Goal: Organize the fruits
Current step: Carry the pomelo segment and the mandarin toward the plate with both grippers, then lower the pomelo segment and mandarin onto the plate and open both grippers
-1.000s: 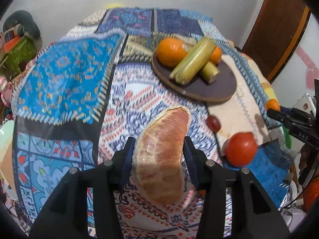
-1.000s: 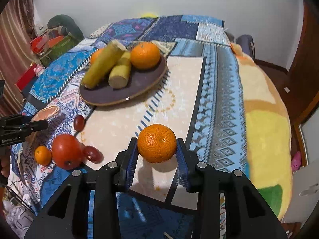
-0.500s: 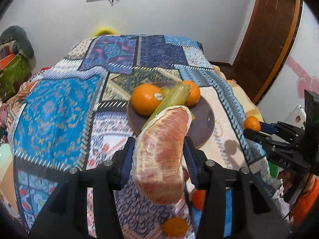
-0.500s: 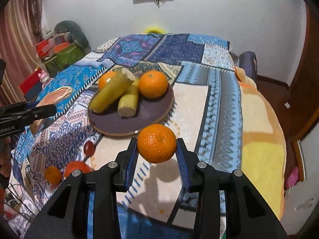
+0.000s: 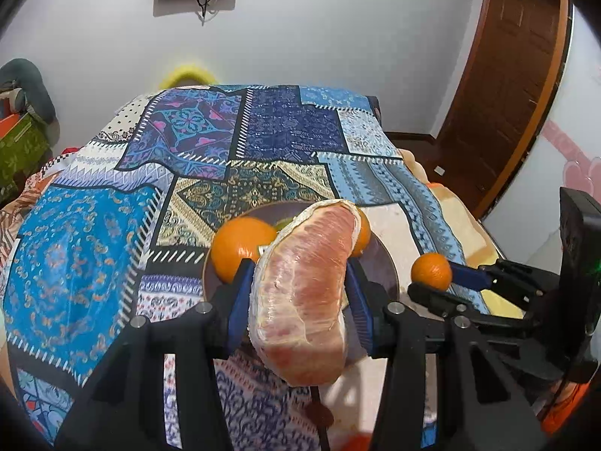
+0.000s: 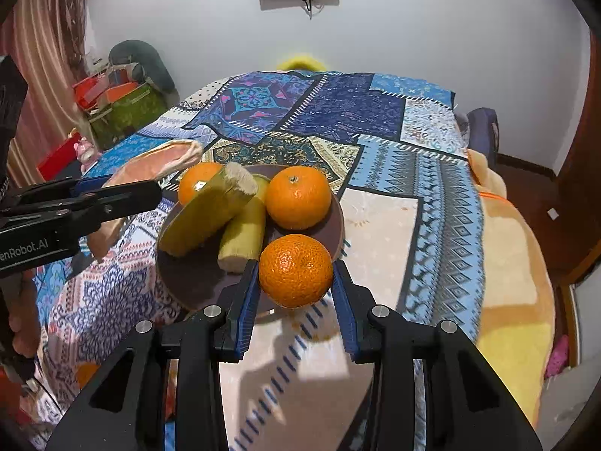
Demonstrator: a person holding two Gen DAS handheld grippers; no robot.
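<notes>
The right hand-held gripper (image 6: 296,278) squeezes an orange (image 6: 295,270); the plate (image 6: 188,282) lies just ahead, a bit left. The left hand-held gripper (image 5: 300,289) squeezes a pomelo slice (image 5: 306,293), with the plate straight ahead.

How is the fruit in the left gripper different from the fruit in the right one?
The pomelo wedge is pink, peeled and long like a crescent; the mandarin is bright orange, round and has its skin on. The wedge sticks out well past the left gripper, while the mandarin fits snugly in the right gripper. Both are clamped and held up near the brown plate.
</notes>
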